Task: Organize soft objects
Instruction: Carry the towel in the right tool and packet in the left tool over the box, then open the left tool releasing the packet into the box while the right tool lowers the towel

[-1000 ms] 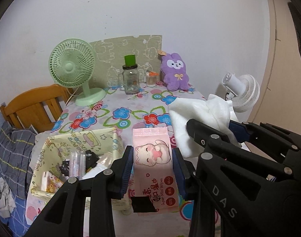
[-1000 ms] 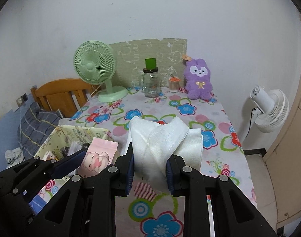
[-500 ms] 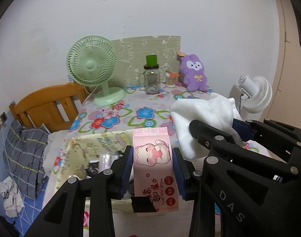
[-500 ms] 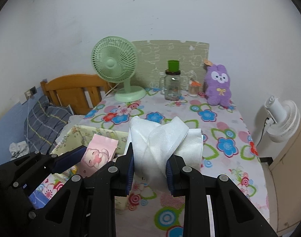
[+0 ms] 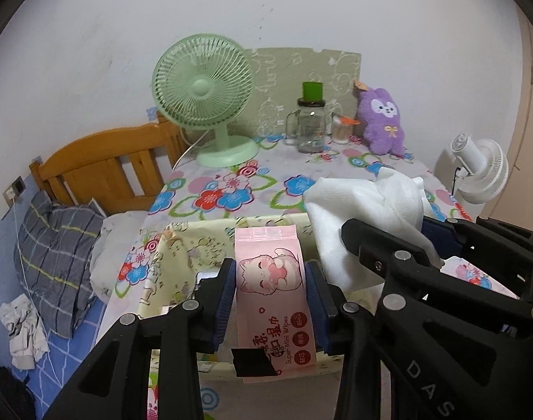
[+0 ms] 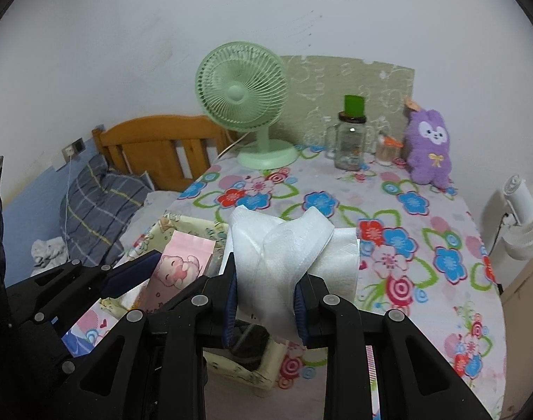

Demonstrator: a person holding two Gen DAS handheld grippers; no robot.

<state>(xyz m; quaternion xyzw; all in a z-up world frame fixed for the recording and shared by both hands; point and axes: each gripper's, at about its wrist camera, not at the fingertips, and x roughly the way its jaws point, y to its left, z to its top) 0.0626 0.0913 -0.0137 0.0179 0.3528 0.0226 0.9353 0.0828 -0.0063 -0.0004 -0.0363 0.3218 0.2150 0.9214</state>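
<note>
My left gripper (image 5: 270,288) is shut on a pink pack of wet wipes (image 5: 271,280) with a cartoon cat, held upright above the pale yellow fabric box (image 5: 182,259) at the table's near left corner. My right gripper (image 6: 265,288) is shut on a bunched white cloth (image 6: 283,245), close beside the left gripper and over the same box (image 6: 182,225). In the left wrist view the white cloth (image 5: 367,206) shows at the right, and in the right wrist view the wipes pack (image 6: 180,266) shows at the left. A purple plush rabbit (image 5: 383,120) sits at the table's far right.
On the flowered tablecloth (image 6: 406,231) stand a green desk fan (image 5: 207,94), a glass jar with a green lid (image 5: 310,122) and a small cup (image 5: 341,129). A wooden bed frame (image 5: 102,164) with a checked pillow (image 5: 56,245) lies left. A white floor fan (image 5: 479,171) stands right.
Both grippers have shifted left across the table together, keeping the wipes pack and the white cloth; the yellow box now lies directly under them and the bed shows more.
</note>
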